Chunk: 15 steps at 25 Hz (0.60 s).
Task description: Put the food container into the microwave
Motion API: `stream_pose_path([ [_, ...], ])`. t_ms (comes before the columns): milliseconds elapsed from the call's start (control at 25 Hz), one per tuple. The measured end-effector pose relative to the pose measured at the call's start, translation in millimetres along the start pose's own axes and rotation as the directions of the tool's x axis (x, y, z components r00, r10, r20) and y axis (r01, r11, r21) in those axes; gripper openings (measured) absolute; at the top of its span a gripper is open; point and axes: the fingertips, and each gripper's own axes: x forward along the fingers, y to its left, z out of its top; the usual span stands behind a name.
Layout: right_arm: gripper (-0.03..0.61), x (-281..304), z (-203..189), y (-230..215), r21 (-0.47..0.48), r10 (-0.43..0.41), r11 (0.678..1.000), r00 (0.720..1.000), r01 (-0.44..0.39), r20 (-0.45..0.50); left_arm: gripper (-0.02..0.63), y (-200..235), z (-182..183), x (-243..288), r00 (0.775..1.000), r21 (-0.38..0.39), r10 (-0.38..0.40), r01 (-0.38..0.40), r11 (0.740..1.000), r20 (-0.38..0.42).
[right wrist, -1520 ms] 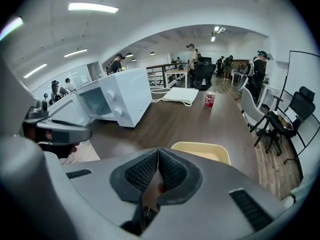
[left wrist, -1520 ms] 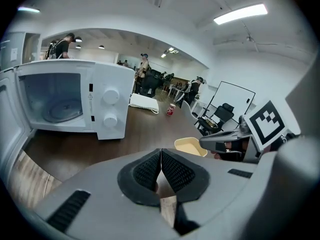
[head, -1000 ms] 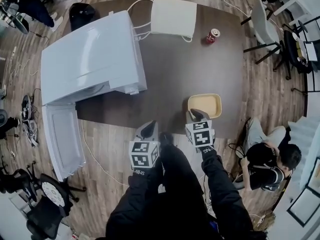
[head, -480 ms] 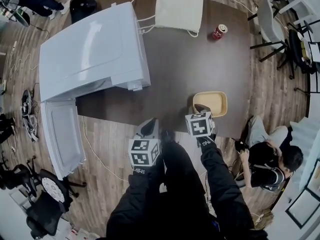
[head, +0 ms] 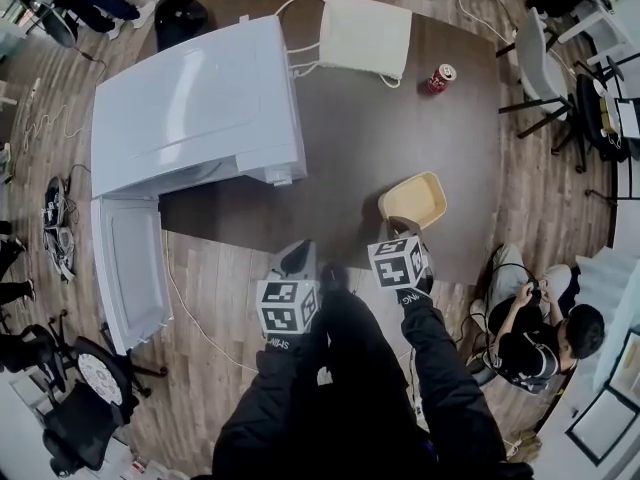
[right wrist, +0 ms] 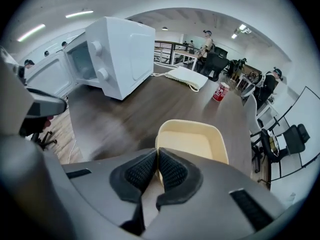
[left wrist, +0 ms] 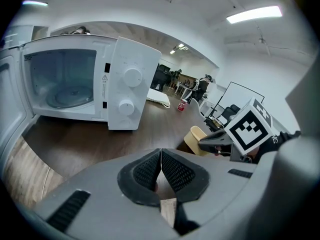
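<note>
The pale yellow food container (head: 413,199) is at the near right part of the dark table (head: 370,128). My right gripper (head: 401,230) is shut on its near rim; in the right gripper view the rim of the container (right wrist: 192,141) runs between the closed pads of the right gripper (right wrist: 157,153). The white microwave (head: 195,108) stands at the table's left, its door (head: 130,268) swung open toward me and its cavity (left wrist: 65,84) empty apart from the glass turntable. My left gripper (left wrist: 161,153) is shut on nothing, held off the table's near edge (head: 293,260).
A red can (head: 440,77) and a white pad (head: 365,34) with a cord lie at the table's far side. A person (head: 530,328) sits on the floor at the right. Office chairs (head: 545,63) stand beyond the table's right end.
The container has turned at an angle and shifted slightly away in the right gripper's hold. The left gripper has stayed where it was.
</note>
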Motion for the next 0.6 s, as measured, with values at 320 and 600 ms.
stream_pose_path([
  [320, 0.031, -41.6, 22.9, 27.4, -0.146, 0.001, 0.989, 0.997, 0.011, 0.079, 0.034, 5.3, 4.0, -25.1, 0.999, -0.029, 0.030, -0.029, 0.999, 0.039],
  [600, 0.031, -78.3, 41.1, 62.8, -0.270, 0.050, 0.963, 0.988, -0.010, 0.143, 0.034, 19.0, 4.7, -55.0, 0.993, -0.074, 0.082, -0.076, 0.994, 0.081],
])
